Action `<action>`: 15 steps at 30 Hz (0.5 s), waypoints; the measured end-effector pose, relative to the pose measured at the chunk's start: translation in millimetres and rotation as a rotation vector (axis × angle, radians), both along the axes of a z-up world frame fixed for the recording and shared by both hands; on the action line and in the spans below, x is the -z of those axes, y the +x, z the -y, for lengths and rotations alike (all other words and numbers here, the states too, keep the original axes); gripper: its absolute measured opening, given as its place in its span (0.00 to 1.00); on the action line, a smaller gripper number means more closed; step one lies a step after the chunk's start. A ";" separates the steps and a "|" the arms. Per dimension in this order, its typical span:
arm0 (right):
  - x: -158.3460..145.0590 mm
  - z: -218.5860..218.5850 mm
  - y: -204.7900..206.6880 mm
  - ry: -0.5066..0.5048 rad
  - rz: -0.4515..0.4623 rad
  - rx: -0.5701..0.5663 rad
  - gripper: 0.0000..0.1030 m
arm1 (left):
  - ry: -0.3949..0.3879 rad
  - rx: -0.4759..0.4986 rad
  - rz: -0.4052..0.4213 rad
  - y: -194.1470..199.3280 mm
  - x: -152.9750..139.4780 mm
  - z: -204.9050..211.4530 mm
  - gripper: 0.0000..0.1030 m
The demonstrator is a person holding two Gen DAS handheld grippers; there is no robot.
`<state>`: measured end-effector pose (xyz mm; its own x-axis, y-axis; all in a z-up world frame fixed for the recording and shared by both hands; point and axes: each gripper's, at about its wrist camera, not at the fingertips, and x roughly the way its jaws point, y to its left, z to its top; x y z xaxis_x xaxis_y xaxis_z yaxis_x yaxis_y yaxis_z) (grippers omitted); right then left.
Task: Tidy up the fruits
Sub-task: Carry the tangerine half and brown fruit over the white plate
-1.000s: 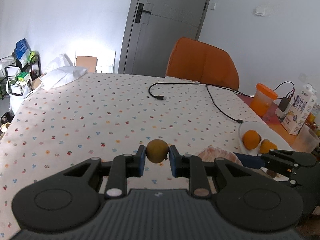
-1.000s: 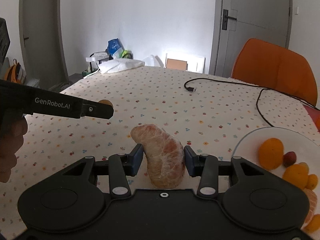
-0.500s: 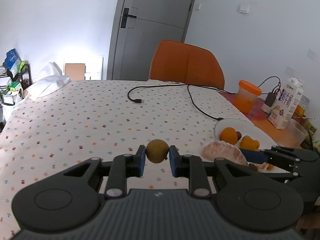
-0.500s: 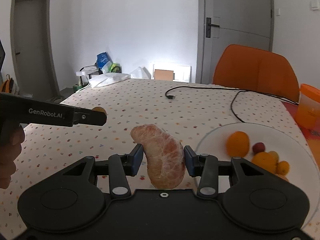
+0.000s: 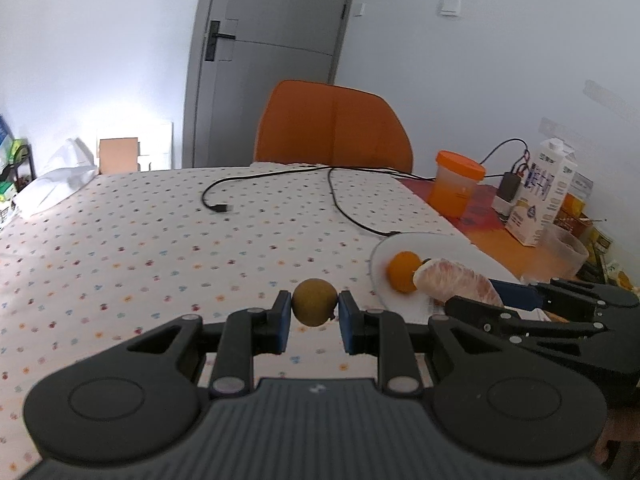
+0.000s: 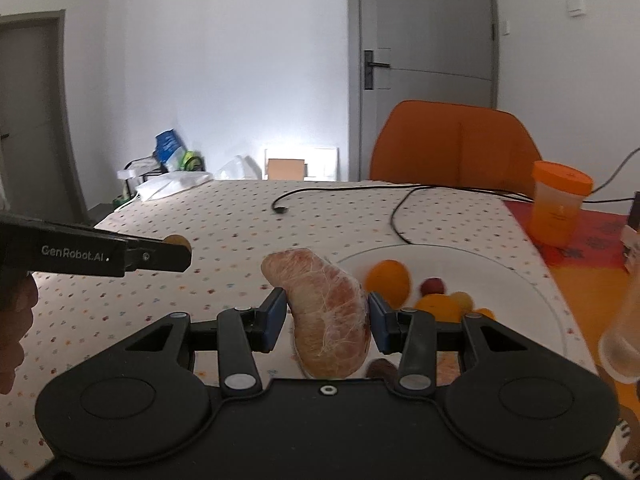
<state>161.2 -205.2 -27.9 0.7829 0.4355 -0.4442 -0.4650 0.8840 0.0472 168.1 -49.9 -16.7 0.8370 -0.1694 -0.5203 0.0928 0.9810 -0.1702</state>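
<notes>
My left gripper (image 5: 314, 310) is shut on a small round brown-green fruit (image 5: 314, 301), held above the dotted tablecloth. It shows from the side in the right wrist view as the left gripper (image 6: 172, 256), left of the plate. My right gripper (image 6: 327, 312) is shut on a large peeled pomelo segment (image 6: 328, 316), pink with white membrane, hanging over the near left rim of the white plate (image 6: 520, 280). That pomelo segment (image 5: 456, 280) also shows in the left wrist view over the plate (image 5: 452, 244). On the plate lie an orange (image 6: 388, 280), a small red fruit (image 6: 432, 286) and several small orange fruits.
A black cable (image 5: 340, 200) loops across the tablecloth. An orange-lidded cup (image 5: 456, 188), a milk carton (image 5: 540, 196) and a clear tub (image 5: 568, 248) stand at the right on a red mat. An orange chair (image 5: 332, 128) stands behind the table. A hand (image 6: 16, 320) is at the left.
Both grippers have carried their fruits to the right, toward the plate. The pomelo segment now hangs over the plate's near rim; grips are unchanged.
</notes>
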 end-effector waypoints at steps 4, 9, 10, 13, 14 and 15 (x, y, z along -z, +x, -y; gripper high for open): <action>-1.0 12.0 -0.5 0.007 0.007 0.030 0.41 | 0.000 0.019 0.006 4.1 -1.2 8.4 0.23; -3.0 30.6 1.3 0.023 0.015 0.086 0.41 | 0.003 0.040 0.007 10.9 0.0 18.3 0.23; -3.4 34.1 1.5 0.024 0.016 0.097 0.41 | 0.003 0.045 0.006 12.5 0.2 20.5 0.23; -3.2 43.4 3.6 0.026 0.015 0.122 0.41 | 0.003 0.060 0.007 17.0 1.0 26.6 0.23; -2.6 46.1 2.9 0.025 0.015 0.130 0.41 | 0.003 0.065 0.006 18.5 1.3 29.0 0.23; -1.8 48.7 3.3 0.024 0.014 0.138 0.41 | 0.003 0.071 0.006 20.2 1.7 31.6 0.23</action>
<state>164.5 -253.9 -26.1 0.8419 0.3339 -0.4239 -0.3402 0.9382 0.0634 188.4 -81.6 -18.3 0.8258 -0.2273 -0.5161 0.1634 0.9724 -0.1668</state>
